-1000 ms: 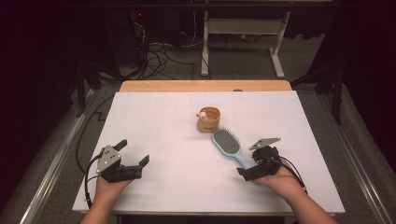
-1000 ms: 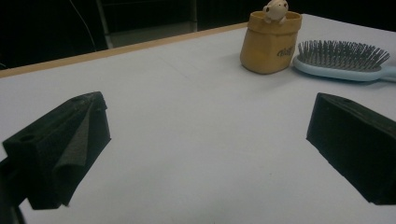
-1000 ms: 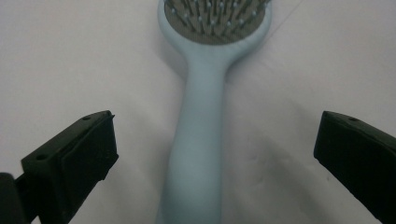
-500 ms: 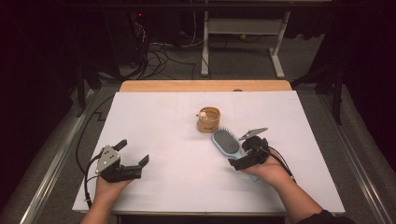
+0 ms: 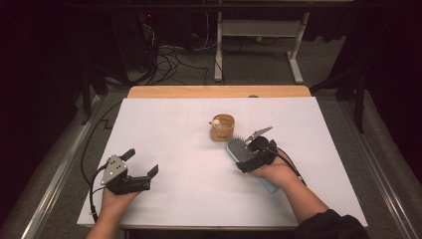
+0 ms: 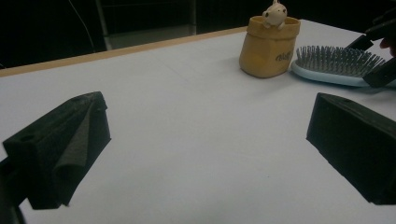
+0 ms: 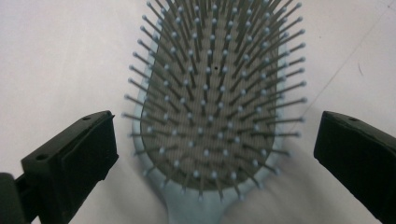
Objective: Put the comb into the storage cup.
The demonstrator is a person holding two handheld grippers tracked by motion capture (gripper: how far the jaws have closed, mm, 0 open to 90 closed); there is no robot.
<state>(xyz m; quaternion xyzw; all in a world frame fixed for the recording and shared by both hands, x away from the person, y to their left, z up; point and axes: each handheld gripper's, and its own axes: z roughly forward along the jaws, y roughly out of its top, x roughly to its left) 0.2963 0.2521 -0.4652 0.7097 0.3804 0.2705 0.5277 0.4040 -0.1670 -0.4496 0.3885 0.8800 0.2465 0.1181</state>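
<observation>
A light-blue hairbrush (image 5: 236, 149) lies bristles up on the white table cover, right of centre, its handle under the person's right hand. My right gripper (image 5: 247, 155) hovers over the base of the brush head. In the right gripper view it (image 7: 215, 140) is open, one jaw on each side of the hairbrush (image 7: 215, 93) without touching it. A small tan pouch (image 5: 223, 128) with a pale figure on its rim stands just behind the brush. My left gripper (image 5: 142, 163) rests open at the front left, holding nothing; its view (image 6: 210, 126) shows the pouch (image 6: 268, 46) and the hairbrush (image 6: 336, 65) farther off.
The white cover (image 5: 189, 149) spans the table, with a strip of wood (image 5: 219, 91) at the far edge. Past that edge are floor cables (image 5: 164, 59) and a white table frame (image 5: 259, 30). Metal rails (image 5: 54, 169) run along both sides.
My right gripper has moved forward and to the left, from the brush handle up to the brush head. The left gripper has stayed still.
</observation>
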